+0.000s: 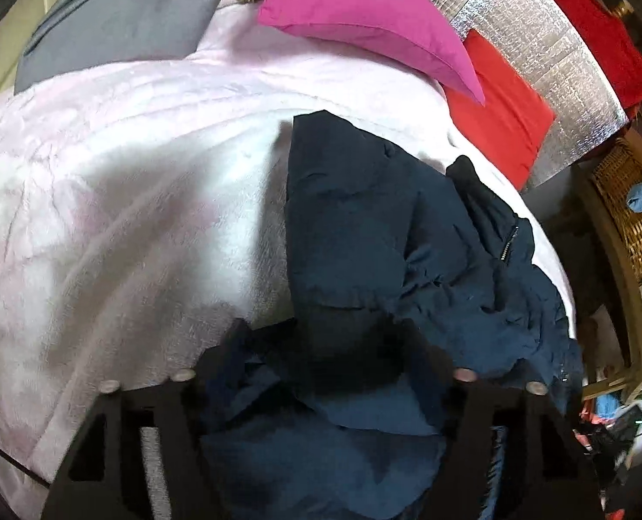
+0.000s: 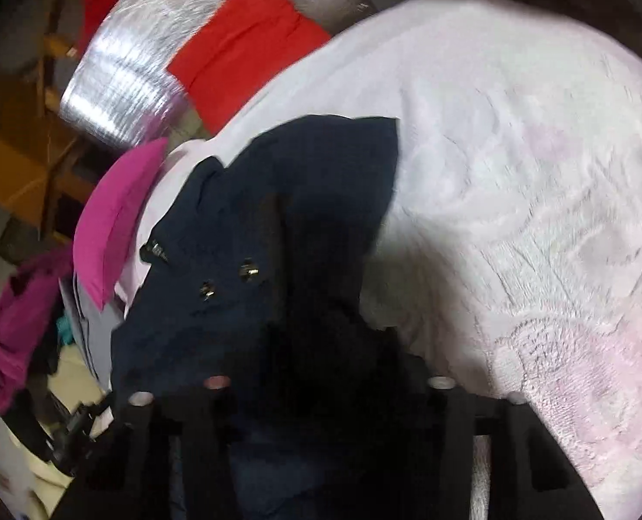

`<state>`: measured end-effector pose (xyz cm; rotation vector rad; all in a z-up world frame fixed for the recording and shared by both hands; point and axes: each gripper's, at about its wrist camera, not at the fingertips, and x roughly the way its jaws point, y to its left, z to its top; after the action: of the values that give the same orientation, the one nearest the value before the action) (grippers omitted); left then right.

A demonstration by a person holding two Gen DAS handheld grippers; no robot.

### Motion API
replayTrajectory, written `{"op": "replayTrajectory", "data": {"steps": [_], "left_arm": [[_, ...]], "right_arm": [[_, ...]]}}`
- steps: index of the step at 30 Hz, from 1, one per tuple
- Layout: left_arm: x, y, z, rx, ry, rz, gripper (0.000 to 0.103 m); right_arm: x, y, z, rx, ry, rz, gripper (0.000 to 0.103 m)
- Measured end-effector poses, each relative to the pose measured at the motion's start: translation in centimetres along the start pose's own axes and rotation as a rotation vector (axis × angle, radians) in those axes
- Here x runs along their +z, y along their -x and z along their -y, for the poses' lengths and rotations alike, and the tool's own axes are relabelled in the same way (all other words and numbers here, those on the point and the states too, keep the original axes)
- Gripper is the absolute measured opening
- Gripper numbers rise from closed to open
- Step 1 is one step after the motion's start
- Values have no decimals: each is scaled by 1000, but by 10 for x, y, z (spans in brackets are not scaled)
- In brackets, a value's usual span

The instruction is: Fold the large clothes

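Dark blue jacket point(image 1: 364, 225) lying crumpled on the pale pink blanket point(image 1: 126, 199), pink pillow point(image 1: 364, 13) up at 12 o'clock. Left gripper point(image 1: 321, 372): jaws apart, jacket cloth between them. Right gripper point(image 2: 325, 372): dark cloth between jaws, grip too dark to tell.

Blanket point(image 1: 104, 216) left of jacket point(image 1: 386, 238) bare, open for passage. Magenta pillow point(image 1: 364, 13) and red cushion point(image 1: 498, 125) crowd far edge. Basket point(image 1: 633, 221) and clutter (blurred) block right bedside. Grey cloth point(image 1: 117, 21) fills far-left corner.
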<state>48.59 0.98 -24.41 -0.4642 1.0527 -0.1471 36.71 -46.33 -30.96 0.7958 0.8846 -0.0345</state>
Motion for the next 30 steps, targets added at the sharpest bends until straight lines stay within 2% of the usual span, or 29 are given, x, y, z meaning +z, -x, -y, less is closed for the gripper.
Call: {"op": "replayTrajectory", "data": {"steps": [1,4,7,9,12,15,23,27,30], "left_arm": [[-1,1,0,1,1,3,64],[-1,3,-2,10,4,-9,65],[-3,1,-4,20,-8,-28,67],[-3,0,-3,27,-23,-30,67],[-4,4,-4,28,-12,-35,67],[-8,13,-2,42,-16,-26,67],[-29,57,-3,109,-94,86,68],[-53,77,-23,158,-99,106,68],[-74,94,-39,168,-80,105,68]], "right_arm": [[-1,8,-6,-8,29,28,32],[-4,21,-16,-26,81,80,30],[-7,0,-3,-62,49,-1,30],[-7,-6,2,-47,32,-23,30],[-6,5,2,-31,14,-17,37],[-7,12,5,-51,6,-23,58],[-15,51,20,-10,-24,43,58],[-29,66,33,12,-32,33,58],[-40,73,38,36,-36,21,58]]}}
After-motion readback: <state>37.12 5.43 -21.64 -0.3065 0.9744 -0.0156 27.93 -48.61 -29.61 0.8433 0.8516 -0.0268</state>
